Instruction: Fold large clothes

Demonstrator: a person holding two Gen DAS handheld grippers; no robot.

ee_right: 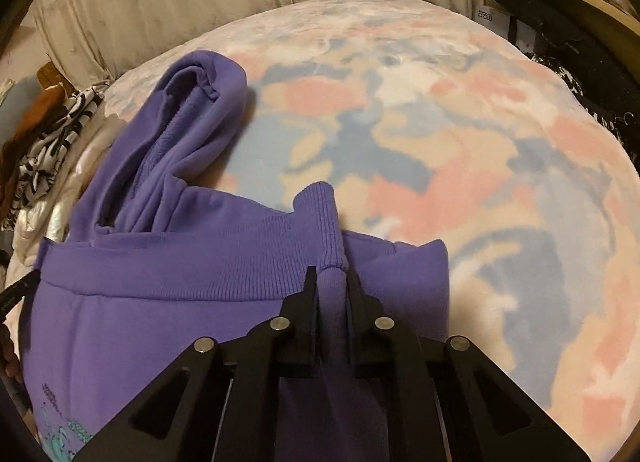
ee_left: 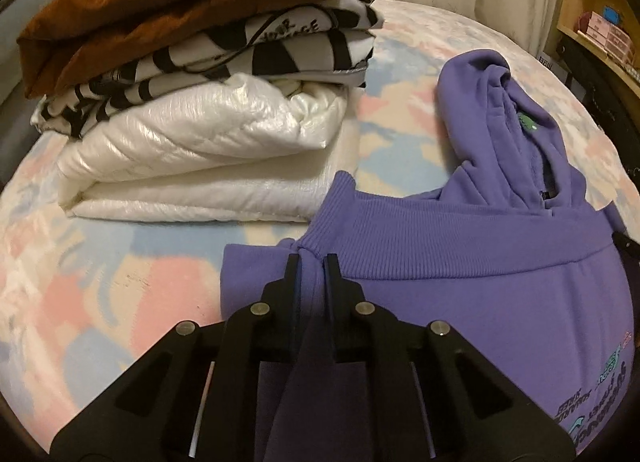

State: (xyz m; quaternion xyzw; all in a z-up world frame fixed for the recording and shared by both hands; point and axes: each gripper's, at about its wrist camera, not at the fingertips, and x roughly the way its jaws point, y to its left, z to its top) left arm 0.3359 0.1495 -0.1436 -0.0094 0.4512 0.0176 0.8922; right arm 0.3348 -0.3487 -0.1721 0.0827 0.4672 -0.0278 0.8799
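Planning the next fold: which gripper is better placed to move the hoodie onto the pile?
Left, probably. The left gripper grips the hoodie beside the pile; the right gripper holds the far corner.

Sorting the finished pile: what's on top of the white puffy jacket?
On the white jacket lies a black-and-white striped garment, and a brown garment tops that. All three sit on the pastel blanket. Anything between the layers is hidden.

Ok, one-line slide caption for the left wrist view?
Left gripper shut on purple hoodie hem, folded clothes stack beyond.
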